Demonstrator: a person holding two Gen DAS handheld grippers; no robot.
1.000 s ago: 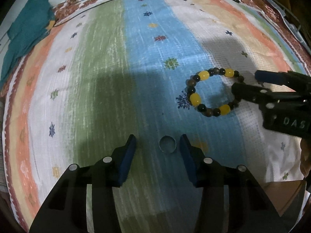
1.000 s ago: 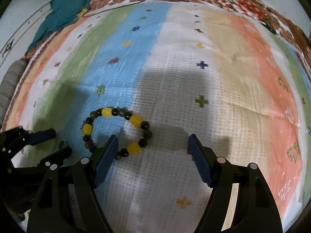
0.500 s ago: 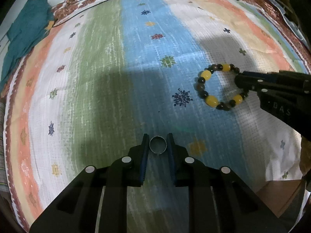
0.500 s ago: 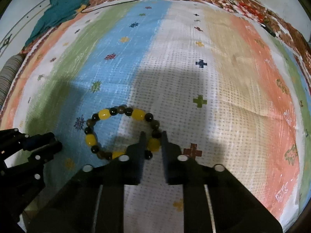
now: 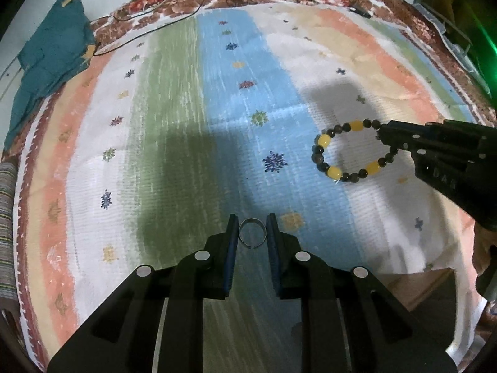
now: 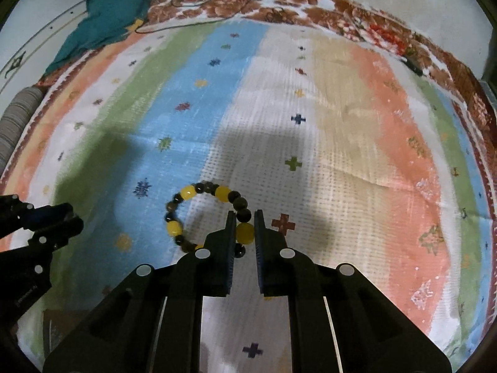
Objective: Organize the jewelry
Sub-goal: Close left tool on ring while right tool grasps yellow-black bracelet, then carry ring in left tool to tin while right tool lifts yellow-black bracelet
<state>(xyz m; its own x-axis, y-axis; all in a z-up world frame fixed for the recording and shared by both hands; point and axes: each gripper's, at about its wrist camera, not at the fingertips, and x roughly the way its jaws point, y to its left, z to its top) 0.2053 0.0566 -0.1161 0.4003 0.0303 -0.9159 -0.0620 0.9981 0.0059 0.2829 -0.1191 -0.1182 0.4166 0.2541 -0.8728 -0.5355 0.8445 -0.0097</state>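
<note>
The left claw [image 5: 252,233] is clenched on a small metal ring [image 5: 252,232], held above the striped bedspread [image 5: 174,118]. At its 2 o'clock, the right claw [image 6: 243,228] grips a beaded bracelet [image 6: 186,193] by one yellow bead

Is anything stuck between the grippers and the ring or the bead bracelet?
No. The left gripper is shut right on the ring, and the right gripper is shut on the bracelet.

Both grippers are matte black plastic; the left gripper [image 5: 252,233] and right gripper [image 6: 243,228] have blue-padded fingers [image 5: 231,258], round silver screws behind them, and angular cut-outs further back.
</note>
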